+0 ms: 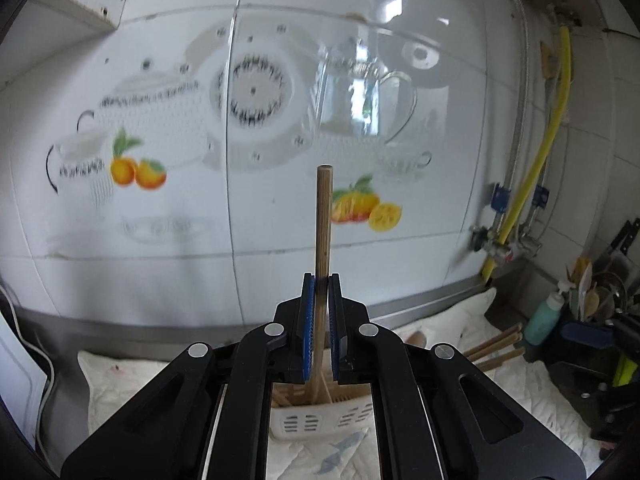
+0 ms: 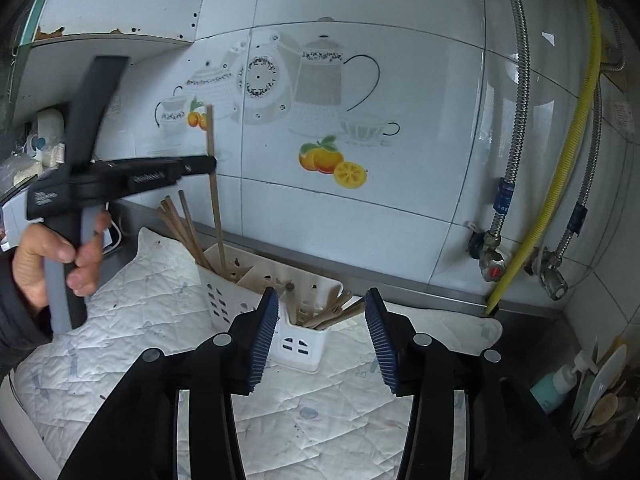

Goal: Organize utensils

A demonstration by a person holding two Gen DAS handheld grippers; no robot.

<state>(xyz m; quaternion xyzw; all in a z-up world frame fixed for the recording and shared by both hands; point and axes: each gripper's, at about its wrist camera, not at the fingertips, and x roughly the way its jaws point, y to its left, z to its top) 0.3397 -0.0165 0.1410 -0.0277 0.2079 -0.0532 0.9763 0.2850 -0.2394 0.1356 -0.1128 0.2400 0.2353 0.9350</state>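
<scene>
Left wrist view: left hand-held gripper [image 1: 322, 280] is clamped on a single wooden chopstick [image 1: 323, 216], blue pads pinching it partway along its length, stick upright with its top end against the tiled wall [image 1: 160, 240]. Lower end of the stick drops into the white slotted utensil holder [image 1: 320, 420] directly below the jaws. More chopsticks [image 1: 496, 346] lie off to the right on the white quilted cloth [image 1: 120, 380] covering the desk. Right wrist view: right hand-held gripper [image 2: 322, 312] has its jaws wide apart, nothing between the pads, hovering just in front of the utensil holder [image 2: 296, 344]. Holder has several compartments: back-left one carries a leaning bunch of chopsticks [image 2: 180, 224] plus the upright one held by the left hand-held gripper [image 2: 200, 166]; front compartment holds short wooden pieces [image 2: 332, 314], type unclear. Person's left hand [image 2: 52, 264] grips the left tool's handle at frame left. Yellow hose [image 2: 560, 180] and metal pipes run down the wall at right; teal bottle [image 2: 554, 384] and a pot of spoons sit in the far right corner.
</scene>
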